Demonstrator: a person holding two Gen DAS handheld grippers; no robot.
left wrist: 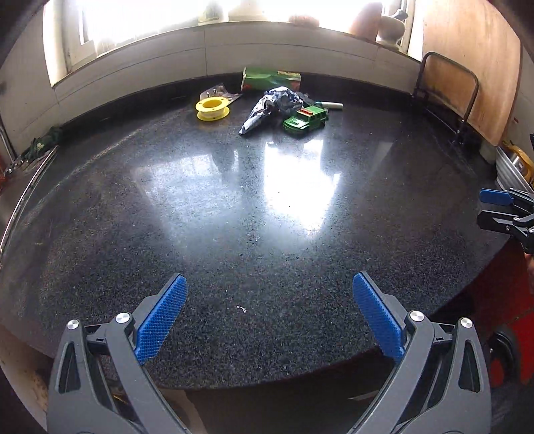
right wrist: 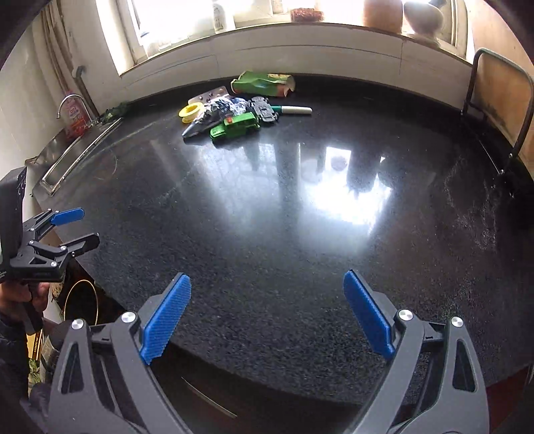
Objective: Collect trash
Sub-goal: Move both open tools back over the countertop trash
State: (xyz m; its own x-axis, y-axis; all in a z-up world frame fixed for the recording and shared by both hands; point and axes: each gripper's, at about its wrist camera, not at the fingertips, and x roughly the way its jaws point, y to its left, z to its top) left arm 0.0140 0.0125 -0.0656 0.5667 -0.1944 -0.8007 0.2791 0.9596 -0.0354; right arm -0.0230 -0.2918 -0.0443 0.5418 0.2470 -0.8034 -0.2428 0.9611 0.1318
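A pile lies at the back of the black granite counter point(left wrist: 267, 207): a crumpled blue-white wrapper point(left wrist: 270, 106), a green carton point(left wrist: 270, 78), a blister pack point(left wrist: 222, 90), a yellow tape spool point(left wrist: 212, 108), a green toy truck point(left wrist: 305, 121) and a marker point(left wrist: 330, 105). The same pile shows in the right wrist view: wrapper point(right wrist: 217, 110), carton point(right wrist: 263, 83), truck point(right wrist: 235, 128), a dark toy car point(right wrist: 263, 108). My left gripper point(left wrist: 269, 283) is open and empty over the counter's near edge. My right gripper point(right wrist: 267, 283) is open and empty, also far from the pile.
A sink point(right wrist: 66, 157) with a tap point(right wrist: 71, 101) lies to the left. A metal-framed wooden board point(left wrist: 460, 86) leans at the back right. The windowsill holds jars and a vase point(right wrist: 422, 16). The counter's front edge runs just under both grippers.
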